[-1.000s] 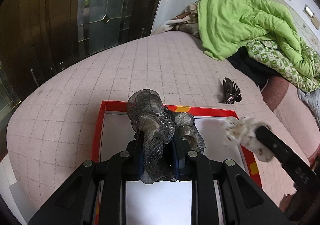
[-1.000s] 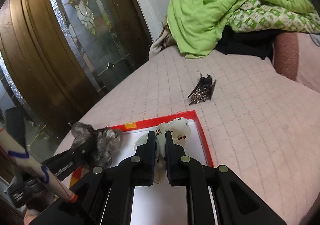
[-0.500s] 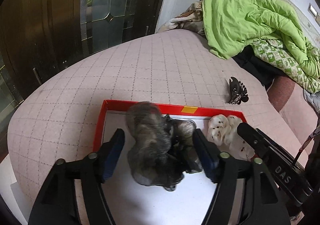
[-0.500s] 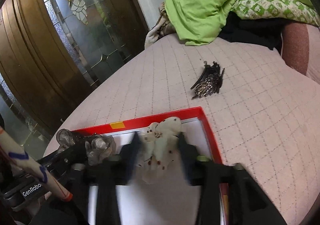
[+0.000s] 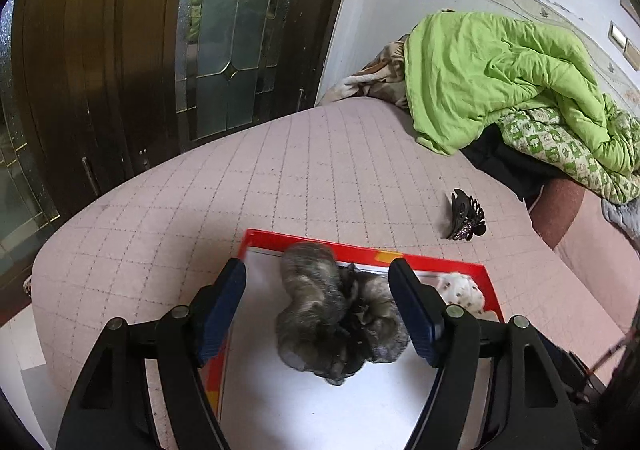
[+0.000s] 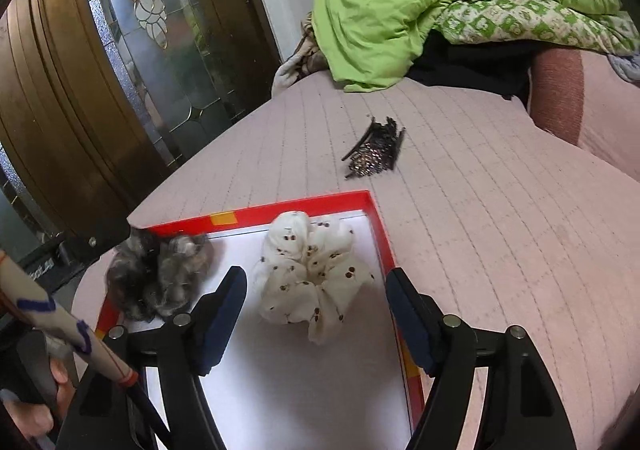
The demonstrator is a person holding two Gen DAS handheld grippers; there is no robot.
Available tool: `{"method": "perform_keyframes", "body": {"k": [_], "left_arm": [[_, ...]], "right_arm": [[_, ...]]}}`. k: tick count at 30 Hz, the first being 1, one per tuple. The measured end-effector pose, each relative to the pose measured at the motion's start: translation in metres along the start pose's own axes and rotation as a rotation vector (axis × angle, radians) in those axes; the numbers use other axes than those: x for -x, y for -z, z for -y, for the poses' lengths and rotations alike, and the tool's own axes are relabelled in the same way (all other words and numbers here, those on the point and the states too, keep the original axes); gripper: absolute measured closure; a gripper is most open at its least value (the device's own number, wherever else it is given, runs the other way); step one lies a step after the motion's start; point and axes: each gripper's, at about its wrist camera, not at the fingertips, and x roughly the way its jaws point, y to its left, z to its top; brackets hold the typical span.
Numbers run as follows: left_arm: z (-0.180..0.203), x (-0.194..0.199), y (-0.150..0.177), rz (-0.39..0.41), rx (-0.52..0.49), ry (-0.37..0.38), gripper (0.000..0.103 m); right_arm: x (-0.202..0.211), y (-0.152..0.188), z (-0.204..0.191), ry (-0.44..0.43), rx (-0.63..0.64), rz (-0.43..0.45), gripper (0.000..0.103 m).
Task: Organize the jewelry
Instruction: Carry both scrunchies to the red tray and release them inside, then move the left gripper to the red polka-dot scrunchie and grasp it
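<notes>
A red-rimmed box (image 5: 360, 250) with a white floor lies on the pink quilted bed. A grey scrunchie (image 5: 336, 314) lies in it, loose between the spread fingers of my open left gripper (image 5: 318, 306). It also shows in the right wrist view (image 6: 160, 278). A white dotted scrunchie (image 6: 312, 278) lies in the box's right part, loose between the fingers of my open right gripper (image 6: 316, 310). It shows in the left wrist view (image 5: 460, 290) too. A black sparkly hair claw (image 6: 376, 153) lies on the bed beyond the box, also seen in the left wrist view (image 5: 466, 215).
A green quilt (image 5: 500, 77) and patterned bedding are piled at the bed's far right. A dark wooden door with stained glass (image 5: 224, 33) stands beyond the bed's left edge. The box rim (image 6: 384, 234) runs close to my right gripper's right finger.
Both grippers were shut on their scrunchies a second ago. Both have opened, and the scrunchies now lie in the box. Both grippers have pulled back slightly.
</notes>
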Motion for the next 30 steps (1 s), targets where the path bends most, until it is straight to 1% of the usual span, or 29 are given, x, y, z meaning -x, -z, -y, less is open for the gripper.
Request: {"method": "perform_keyframes", "body": {"k": [3, 8, 10, 15, 17, 21, 23, 25, 28, 30], "left_arm": [[0.006, 0.003, 0.000, 0.006, -0.011, 0.012, 0.030], [0.021, 0.013, 0.005, 0.020, -0.053, 0.037, 0.030], [0.032, 0.018, 0.008, 0.025, -0.080, 0.050, 0.030], [0.058, 0.030, 0.019, 0.033, -0.127, 0.091, 0.030], [0.069, 0.037, 0.024, 0.033, -0.149, 0.113, 0.030], [0.097, 0.047, 0.038, 0.025, -0.218, 0.150, 0.030], [0.112, 0.053, 0.047, 0.019, -0.249, 0.173, 0.030], [0.131, 0.062, 0.058, 0.011, -0.291, 0.208, 0.030], [0.157, 0.072, 0.078, -0.029, -0.342, 0.283, 0.030], [0.169, 0.077, 0.089, -0.048, -0.367, 0.308, 0.030]], "right_arm": [[0.013, 0.011, 0.003, 0.020, -0.013, 0.001, 0.027], [0.044, 0.037, 0.018, 0.026, -0.103, 0.016, 0.026], [0.058, 0.042, 0.024, 0.033, -0.131, 0.038, 0.026], [0.081, 0.048, 0.037, 0.037, -0.186, 0.027, 0.026], [0.094, 0.050, 0.040, 0.025, -0.198, 0.049, 0.026], [0.133, 0.052, 0.050, 0.023, -0.210, 0.123, 0.026], [0.156, 0.056, 0.061, 0.047, -0.214, 0.161, 0.026], [0.179, 0.061, 0.077, 0.071, -0.245, 0.188, 0.026], [0.210, 0.071, 0.103, 0.120, -0.272, 0.219, 0.026], [0.227, 0.080, 0.122, 0.157, -0.275, 0.228, 0.026]]}}
